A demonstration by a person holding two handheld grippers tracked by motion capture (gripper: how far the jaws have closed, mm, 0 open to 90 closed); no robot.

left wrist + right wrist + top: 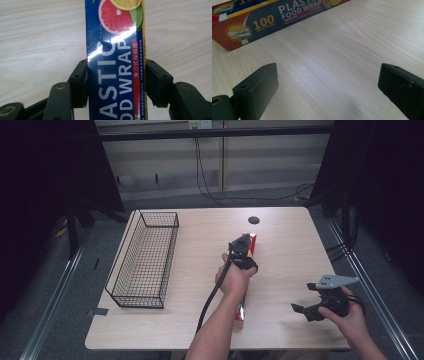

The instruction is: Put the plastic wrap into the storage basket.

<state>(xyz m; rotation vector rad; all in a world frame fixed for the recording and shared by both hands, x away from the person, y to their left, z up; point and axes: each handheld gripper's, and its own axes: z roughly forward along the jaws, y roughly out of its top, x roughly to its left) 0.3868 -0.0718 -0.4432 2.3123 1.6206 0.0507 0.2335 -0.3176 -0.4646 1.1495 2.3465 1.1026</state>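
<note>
Spanning a dim room, pale wooden table [290, 235] bearing wire basket [145, 257].

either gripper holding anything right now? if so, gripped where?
Left gripper straddles the plastic food wrap box across its width, jaws against its long sides, box flat on the table. Right gripper is open, holding nothing.

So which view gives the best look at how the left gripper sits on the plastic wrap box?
The left gripper view: the plastic wrap box runs between the left gripper jaws, one against each long side. The high view shows the box mostly under hand and gripper. The right gripper view shows one box end.
</note>
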